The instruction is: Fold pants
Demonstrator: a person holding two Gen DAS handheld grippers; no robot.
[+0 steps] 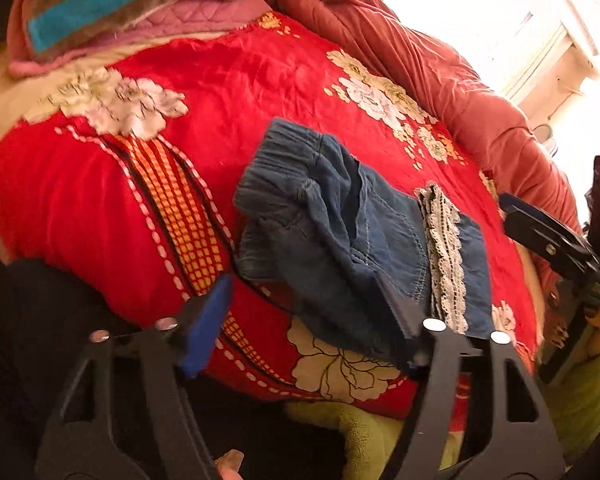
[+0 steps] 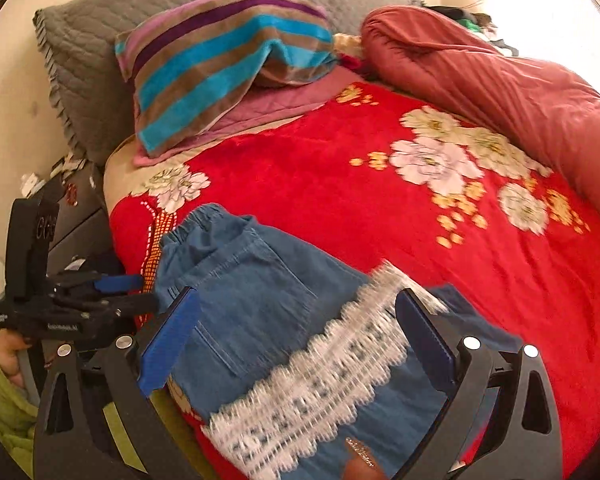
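Observation:
Blue denim pants [image 1: 332, 236] with a white lace band [image 1: 444, 256] lie folded and rumpled on the red flowered bedspread [image 1: 228, 92]. My left gripper [image 1: 308, 324] is open just above their near edge, blue pads spread wide. My right gripper [image 2: 296, 340] is open over the pants [image 2: 252, 292], its fingers either side of the lace band [image 2: 312, 392]. Each gripper shows in the other's view: the right one [image 1: 556, 248] at the right, the left one [image 2: 100, 296] at the left by the waistband.
A striped pillow [image 2: 220, 60] on a pink quilted pad and a grey pillow [image 2: 100, 40] lie at the head of the bed. A rolled rust-red duvet [image 2: 500, 80] runs along the far side. A dark nightstand [image 2: 76, 208] stands left of the bed.

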